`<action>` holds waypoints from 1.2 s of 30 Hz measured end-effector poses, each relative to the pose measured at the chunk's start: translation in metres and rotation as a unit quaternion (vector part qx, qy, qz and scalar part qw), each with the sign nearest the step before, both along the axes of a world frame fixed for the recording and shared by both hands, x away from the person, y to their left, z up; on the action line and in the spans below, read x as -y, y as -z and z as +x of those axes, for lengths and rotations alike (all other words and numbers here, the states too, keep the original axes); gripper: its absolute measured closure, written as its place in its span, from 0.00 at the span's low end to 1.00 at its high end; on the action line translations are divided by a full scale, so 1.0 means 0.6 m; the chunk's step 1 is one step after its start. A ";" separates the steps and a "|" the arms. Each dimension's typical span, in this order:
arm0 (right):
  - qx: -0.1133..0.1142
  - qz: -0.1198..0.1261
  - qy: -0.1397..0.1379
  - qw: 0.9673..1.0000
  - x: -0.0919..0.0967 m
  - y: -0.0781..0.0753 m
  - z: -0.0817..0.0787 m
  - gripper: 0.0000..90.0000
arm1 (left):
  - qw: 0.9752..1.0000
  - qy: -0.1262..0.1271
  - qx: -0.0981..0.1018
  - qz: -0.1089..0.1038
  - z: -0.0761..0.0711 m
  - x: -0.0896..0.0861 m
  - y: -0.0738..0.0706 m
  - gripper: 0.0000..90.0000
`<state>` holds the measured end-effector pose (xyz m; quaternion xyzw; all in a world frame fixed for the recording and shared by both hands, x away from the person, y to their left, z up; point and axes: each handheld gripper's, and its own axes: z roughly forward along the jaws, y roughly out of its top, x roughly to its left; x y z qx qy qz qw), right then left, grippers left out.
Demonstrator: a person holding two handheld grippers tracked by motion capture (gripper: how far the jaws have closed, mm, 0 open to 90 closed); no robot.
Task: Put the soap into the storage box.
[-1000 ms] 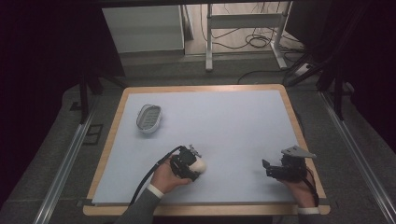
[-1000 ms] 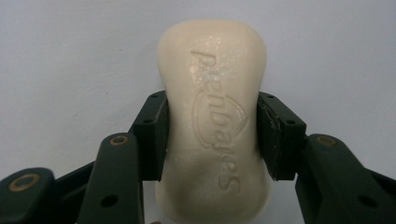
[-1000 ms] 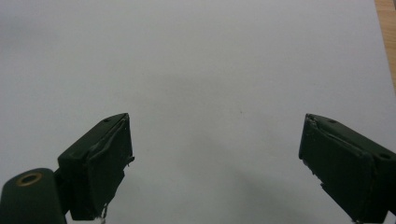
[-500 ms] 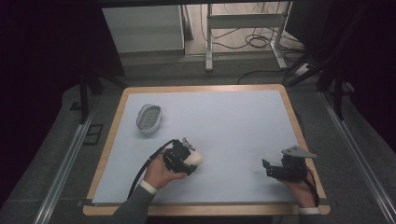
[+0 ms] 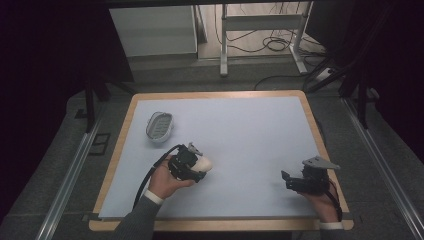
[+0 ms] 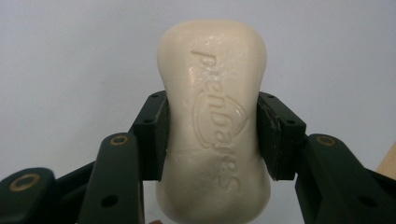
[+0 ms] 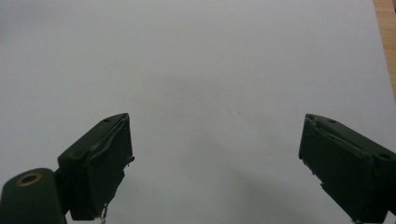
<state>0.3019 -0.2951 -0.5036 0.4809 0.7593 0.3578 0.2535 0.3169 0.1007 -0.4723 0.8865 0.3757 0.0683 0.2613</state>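
Note:
A cream bar of soap (image 6: 212, 116) with embossed lettering is clamped at its waist between my left gripper's two black jaws. In the high view that left gripper (image 5: 199, 164) holds the soap (image 5: 204, 163) just above the pale mat, left of centre. A white ribbed soap dish (image 5: 159, 126) lies up and to the left of it, apart from it. My right gripper (image 5: 285, 181) rests near the front right corner, its jaws (image 7: 215, 163) wide apart over bare mat with nothing between them.
The pale blue mat (image 5: 250, 130) covers a wooden-edged table (image 5: 315, 125). Metal rails run along both sides on the grey floor. A white cabinet (image 5: 155, 30), table legs and cables stand beyond the far edge.
My left gripper with the soap has shifted slightly left and up toward the dish. The right gripper has stayed put.

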 end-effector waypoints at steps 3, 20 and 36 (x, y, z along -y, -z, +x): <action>0.000 0.001 0.001 1.000 0.001 0.000 0.000 0.11 | 1.000 0.001 0.001 -0.002 0.001 -0.003 -0.002 0.55; -0.003 -0.002 0.005 1.000 0.001 0.002 0.000 0.10 | 1.000 -0.012 0.005 -0.005 0.010 -0.026 -0.014 0.55; -0.004 -0.004 0.015 1.000 0.003 0.003 0.002 0.10 | 1.000 -0.028 0.013 -0.005 0.023 -0.045 -0.028 0.55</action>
